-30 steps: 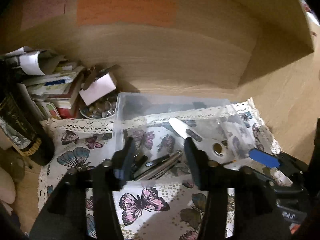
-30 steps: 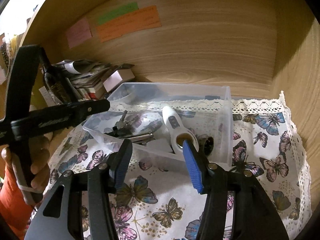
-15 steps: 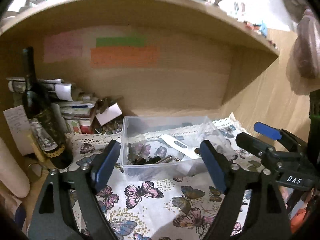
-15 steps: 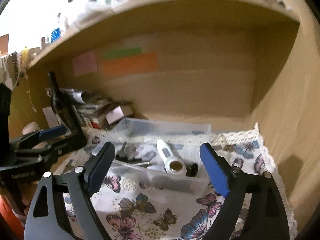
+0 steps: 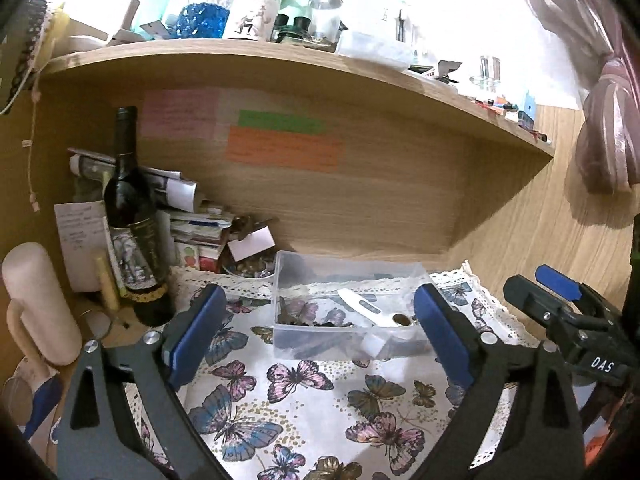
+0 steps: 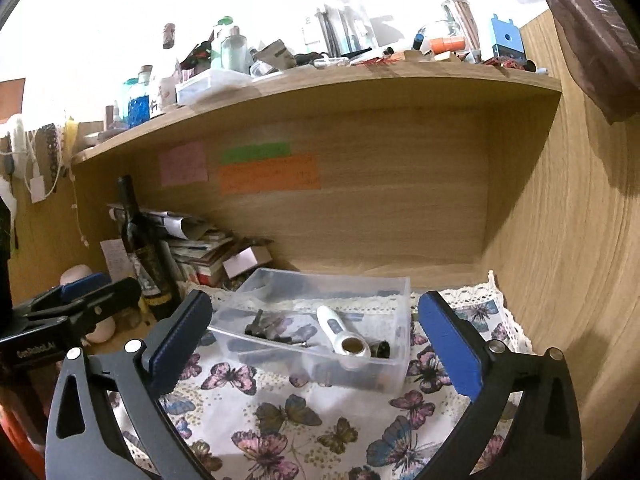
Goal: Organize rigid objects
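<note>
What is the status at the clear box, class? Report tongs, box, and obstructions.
Left tongs and right tongs open, just widened, nothing between them. Clear box on butterfly cloth, white gadget and dark bits inside. Wine bottle standing left of box.

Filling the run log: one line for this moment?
left gripper: open, empty, just opened | right gripper: open, empty, just opened | clear bin: on butterfly cloth

Both grippers now sit back from the clear plastic bin [image 5: 352, 312], higher and tilted up. The left gripper [image 5: 320, 332] and right gripper [image 6: 316, 344] have just been opening; nothing is between their jaws. The upper shelf [image 6: 320, 88] is in view.
</note>
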`<state>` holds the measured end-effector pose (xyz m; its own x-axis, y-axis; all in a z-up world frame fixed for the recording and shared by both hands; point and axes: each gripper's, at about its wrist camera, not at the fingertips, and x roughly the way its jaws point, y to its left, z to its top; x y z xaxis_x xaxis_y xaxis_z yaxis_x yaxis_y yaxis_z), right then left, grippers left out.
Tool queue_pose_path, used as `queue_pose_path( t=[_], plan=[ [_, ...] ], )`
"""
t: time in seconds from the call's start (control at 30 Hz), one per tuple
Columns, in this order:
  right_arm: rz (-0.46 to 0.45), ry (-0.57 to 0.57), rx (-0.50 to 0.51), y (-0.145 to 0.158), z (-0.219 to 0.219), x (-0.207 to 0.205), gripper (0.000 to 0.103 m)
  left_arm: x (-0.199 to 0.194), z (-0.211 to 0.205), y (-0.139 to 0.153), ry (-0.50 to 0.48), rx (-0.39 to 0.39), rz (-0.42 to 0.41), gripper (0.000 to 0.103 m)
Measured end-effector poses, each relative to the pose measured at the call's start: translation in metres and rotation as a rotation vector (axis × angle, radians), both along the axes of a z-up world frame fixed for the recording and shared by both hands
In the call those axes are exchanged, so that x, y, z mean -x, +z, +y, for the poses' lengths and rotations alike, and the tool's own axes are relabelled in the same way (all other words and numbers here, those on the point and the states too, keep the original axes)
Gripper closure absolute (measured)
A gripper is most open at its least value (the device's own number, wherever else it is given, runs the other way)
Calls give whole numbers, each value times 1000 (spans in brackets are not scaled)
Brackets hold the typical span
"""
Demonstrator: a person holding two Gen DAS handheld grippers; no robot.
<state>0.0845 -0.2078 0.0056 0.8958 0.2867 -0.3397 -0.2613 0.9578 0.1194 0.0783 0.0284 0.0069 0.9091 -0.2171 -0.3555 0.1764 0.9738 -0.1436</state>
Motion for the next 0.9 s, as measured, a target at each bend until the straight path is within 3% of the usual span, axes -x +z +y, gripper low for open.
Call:
queue_pose_path(
  t=[0.3, 0.9],
  plan=[
    [41, -9, 5, -13, -3, 4, 0, 12, -8, -7, 21, -43, -22, 7],
    [45, -11, -3, -13, -5, -1, 0, 4, -11, -6, 12, -47, -37, 7]
  ],
)
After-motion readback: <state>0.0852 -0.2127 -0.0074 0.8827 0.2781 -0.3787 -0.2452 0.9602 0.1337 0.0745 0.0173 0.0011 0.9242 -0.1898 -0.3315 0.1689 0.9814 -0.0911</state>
